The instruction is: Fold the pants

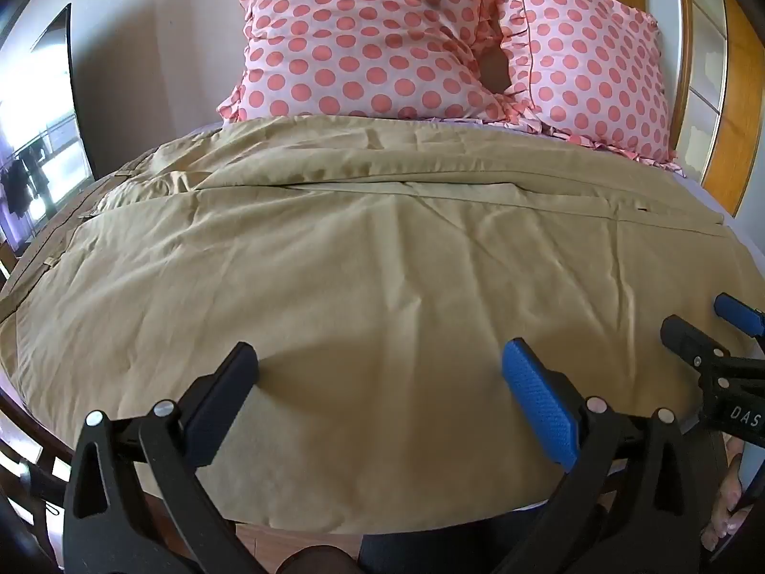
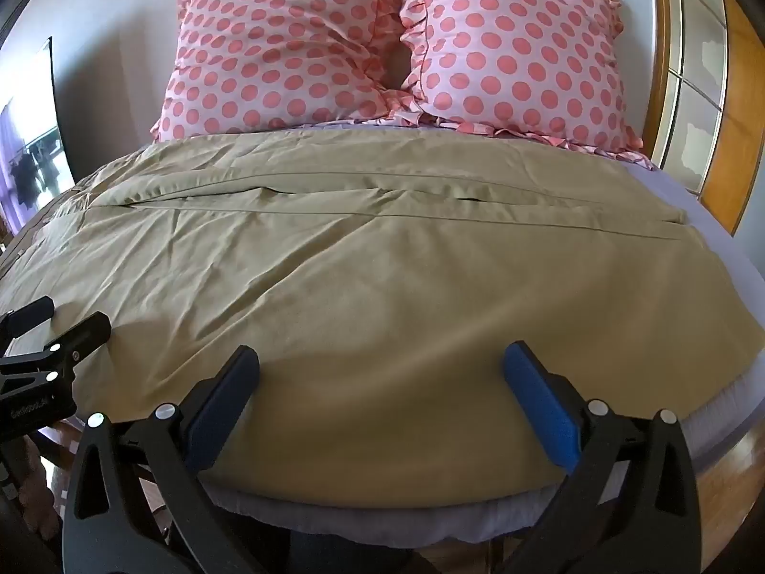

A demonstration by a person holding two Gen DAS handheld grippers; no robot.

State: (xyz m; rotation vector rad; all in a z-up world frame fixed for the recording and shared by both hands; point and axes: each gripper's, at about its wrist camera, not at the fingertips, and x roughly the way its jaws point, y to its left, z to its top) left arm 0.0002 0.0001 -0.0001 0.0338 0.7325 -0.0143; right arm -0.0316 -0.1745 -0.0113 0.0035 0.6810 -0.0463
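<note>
Tan pants (image 1: 363, 248) lie spread flat across the bed, waistband toward the left, leg cuffs toward the right (image 2: 621, 248). The two legs lie side by side, the seam between them running left to right. My left gripper (image 1: 380, 358) is open and empty, hovering over the near leg by the bed's front edge. My right gripper (image 2: 380, 358) is open and empty too, over the near leg further right. Each gripper shows at the edge of the other's view: the right one (image 1: 703, 325) and the left one (image 2: 71, 320).
Two pink polka-dot pillows (image 2: 306, 52) lean against the wall behind the pants. A lilac sheet (image 2: 693, 220) covers the bed. A wooden door frame (image 2: 669, 71) stands at right, a window (image 1: 43, 143) at left. Wooden floor (image 2: 731, 478) lies below the bed edge.
</note>
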